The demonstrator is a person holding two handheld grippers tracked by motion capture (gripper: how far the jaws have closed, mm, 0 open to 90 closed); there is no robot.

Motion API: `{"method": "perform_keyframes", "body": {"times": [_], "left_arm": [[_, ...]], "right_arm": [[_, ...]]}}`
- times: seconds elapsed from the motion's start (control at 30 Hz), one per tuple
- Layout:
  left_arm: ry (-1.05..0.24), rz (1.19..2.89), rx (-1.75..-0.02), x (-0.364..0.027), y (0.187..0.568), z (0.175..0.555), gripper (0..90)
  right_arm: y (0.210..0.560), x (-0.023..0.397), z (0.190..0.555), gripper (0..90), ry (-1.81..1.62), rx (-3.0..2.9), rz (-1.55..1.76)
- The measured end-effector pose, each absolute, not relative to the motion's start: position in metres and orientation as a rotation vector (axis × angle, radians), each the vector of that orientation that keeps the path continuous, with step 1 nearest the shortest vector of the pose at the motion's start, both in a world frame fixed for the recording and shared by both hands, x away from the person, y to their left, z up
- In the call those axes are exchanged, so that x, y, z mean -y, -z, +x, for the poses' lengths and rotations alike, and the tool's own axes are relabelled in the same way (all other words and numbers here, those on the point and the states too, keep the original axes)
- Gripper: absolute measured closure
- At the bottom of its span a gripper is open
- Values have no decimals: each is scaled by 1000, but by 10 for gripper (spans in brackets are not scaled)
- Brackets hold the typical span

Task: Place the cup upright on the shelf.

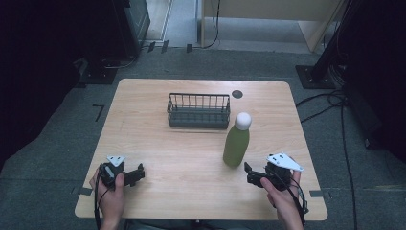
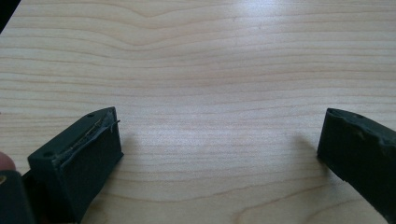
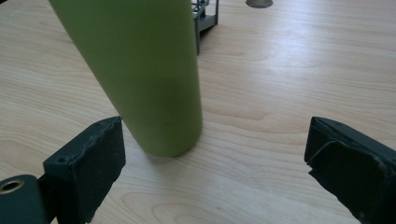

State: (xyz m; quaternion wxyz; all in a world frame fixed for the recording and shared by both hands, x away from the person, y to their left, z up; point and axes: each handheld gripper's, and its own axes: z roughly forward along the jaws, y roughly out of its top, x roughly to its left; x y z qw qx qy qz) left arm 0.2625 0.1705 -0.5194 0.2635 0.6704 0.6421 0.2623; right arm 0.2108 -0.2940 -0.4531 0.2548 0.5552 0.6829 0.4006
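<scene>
**Both grippers low at the near edge, jaws wide, bottle standing just ahead of the right one**

In the high view the person's forearms enter from the bottom edge, one at each near corner of the wooden table [image 1: 191, 167]. The left hand [image 1: 112, 191] wraps the left gripper [image 1: 135, 175] from behind and holds it low over the tabletop, nose aimed toward the table's middle and to the right. Its own view shows the two black jaws spread wide, with bare wood grain between them and nothing held.

The right hand [image 1: 282, 194] grips the right gripper [image 1: 250, 173] from below and behind, the grey three-cornered plate on top, the nose angled inward and toward the left. In the right gripper view its jaws stand far apart and empty.

The green bottle [image 1: 236, 145] stands upright on the table with its white cap [image 1: 243, 120] on, right of centre and just ahead of the right gripper. In the right gripper view the bottle's [image 3: 140, 70] base sits close beyond the jaw at that view's left, not touching it.

Farther back, near the middle of the table, sits a dark wire basket [image 1: 198, 111], with the bottle near its right end. A small dark round hole [image 1: 237, 94] lies in the tabletop behind it.
</scene>
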Motion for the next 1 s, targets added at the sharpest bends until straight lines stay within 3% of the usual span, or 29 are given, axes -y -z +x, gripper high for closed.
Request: {"method": "perform_keyframes", "body": {"times": [1.0], "left_arm": [[-709, 1813, -1736, -170, 519, 263, 0]], "right_arm": [[445, 253, 232, 51, -1138, -1885, 1453]]}}
